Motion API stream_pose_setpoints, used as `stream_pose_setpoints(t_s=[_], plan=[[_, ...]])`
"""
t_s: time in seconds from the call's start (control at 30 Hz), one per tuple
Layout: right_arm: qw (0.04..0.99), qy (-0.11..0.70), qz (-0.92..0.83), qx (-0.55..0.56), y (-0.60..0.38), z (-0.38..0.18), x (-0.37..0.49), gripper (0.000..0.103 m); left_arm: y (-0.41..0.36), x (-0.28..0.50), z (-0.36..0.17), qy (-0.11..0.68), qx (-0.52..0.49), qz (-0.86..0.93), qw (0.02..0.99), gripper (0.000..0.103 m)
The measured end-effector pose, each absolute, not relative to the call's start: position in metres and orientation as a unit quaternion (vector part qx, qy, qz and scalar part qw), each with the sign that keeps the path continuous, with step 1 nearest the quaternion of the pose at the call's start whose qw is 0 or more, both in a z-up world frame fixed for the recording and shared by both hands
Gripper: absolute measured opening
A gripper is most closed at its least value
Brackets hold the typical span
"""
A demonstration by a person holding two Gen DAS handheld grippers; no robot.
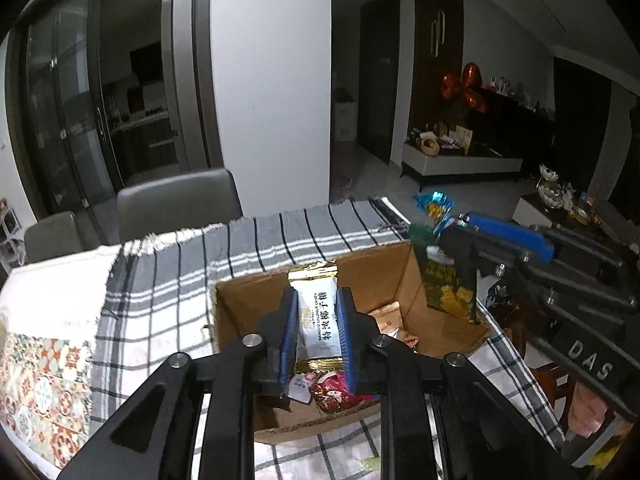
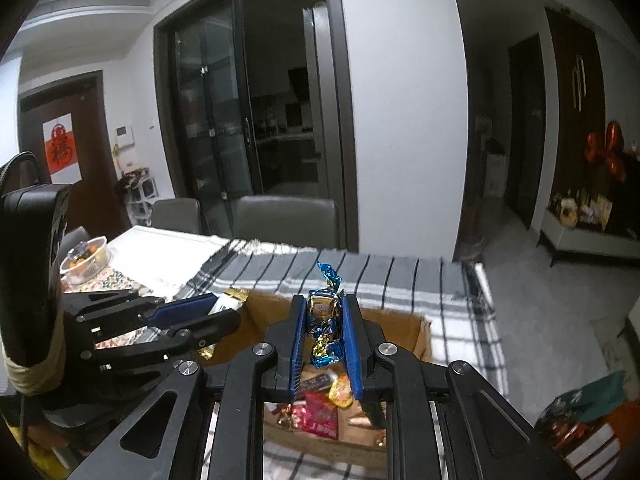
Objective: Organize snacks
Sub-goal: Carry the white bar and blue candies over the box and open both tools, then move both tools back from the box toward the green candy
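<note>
My left gripper (image 1: pixel 318 300) is shut on a white and gold coconut candy packet (image 1: pixel 318 316) and holds it over the open cardboard box (image 1: pixel 248 300). My right gripper (image 2: pixel 324 300) is shut on a blue foil candy (image 2: pixel 323 312) and holds it over the same box (image 2: pixel 404 324). Several wrapped snacks lie in the box, among them a red packet (image 1: pixel 336 394), also in the right wrist view (image 2: pixel 320 416). The right gripper shows at the right of the left wrist view (image 1: pixel 444 220), holding the blue candy (image 1: pixel 434 204). The left gripper shows at the left of the right wrist view (image 2: pixel 218 308).
The box stands on a grey checked cloth (image 1: pixel 168 272) over a table with a patterned runner (image 1: pixel 40 380). A green snack bag (image 1: pixel 452 280) leans at the box's right side. Grey chairs (image 1: pixel 176 204) stand behind the table. A clear bowl of food (image 2: pixel 86 260) sits far left.
</note>
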State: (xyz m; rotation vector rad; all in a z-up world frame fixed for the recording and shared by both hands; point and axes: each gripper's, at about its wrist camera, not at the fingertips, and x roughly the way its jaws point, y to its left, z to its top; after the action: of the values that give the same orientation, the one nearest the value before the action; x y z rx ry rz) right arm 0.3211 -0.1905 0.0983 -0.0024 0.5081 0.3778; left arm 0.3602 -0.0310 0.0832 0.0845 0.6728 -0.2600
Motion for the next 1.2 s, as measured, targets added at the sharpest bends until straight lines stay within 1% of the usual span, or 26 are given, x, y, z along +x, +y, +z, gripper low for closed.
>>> stream_pose_setpoints(t_s=[0.1,0.17,0.2,0.23,0.27,0.33,0.5,0.63,0.73,0.87,1.2], plan=[[0.944,0.275,0.182,0.008,-0.192,0.083,0.331,0.021,-0.032,0.366,0.074,0.338,0.045,-0.12,0.932,0.041],[0.943,0.284,0.171,0.008,-0.193,0.076,0.334,0.024,-0.032,0.365,0.072,0.341,0.05,-0.118,0.931,0.041],[0.943,0.286,0.166,0.007,-0.194,0.074,0.333,0.03,-0.031,0.364,0.071,0.343,0.052,-0.116,0.931,0.042],[0.944,0.287,0.165,0.007,-0.195,0.073,0.333,0.034,-0.029,0.362,0.071,0.343,0.052,-0.113,0.931,0.042],[0.944,0.287,0.162,0.005,-0.197,0.073,0.332,0.034,-0.029,0.36,0.072,0.343,0.05,-0.11,0.932,0.042],[0.945,0.285,0.157,0.002,-0.197,0.073,0.327,0.034,-0.027,0.355,0.074,0.342,0.045,-0.107,0.933,0.046],[0.946,0.278,0.166,-0.002,-0.192,0.074,0.306,0.034,-0.023,0.332,0.082,0.323,0.049,-0.095,0.94,0.047],[0.945,0.277,0.173,0.001,-0.189,0.07,0.289,0.034,-0.018,0.309,0.087,0.308,0.054,-0.086,0.946,0.053],[0.944,0.28,0.177,0.0,-0.186,0.063,0.279,0.034,-0.015,0.293,0.084,0.301,0.062,-0.074,0.949,0.054],[0.939,0.291,0.183,-0.011,-0.18,0.048,0.266,0.034,-0.007,0.275,0.075,0.31,0.053,-0.064,0.947,0.057],[0.914,0.344,0.211,-0.043,-0.168,0.007,0.249,0.034,0.003,0.252,0.028,0.367,0.031,-0.047,0.928,0.059]])
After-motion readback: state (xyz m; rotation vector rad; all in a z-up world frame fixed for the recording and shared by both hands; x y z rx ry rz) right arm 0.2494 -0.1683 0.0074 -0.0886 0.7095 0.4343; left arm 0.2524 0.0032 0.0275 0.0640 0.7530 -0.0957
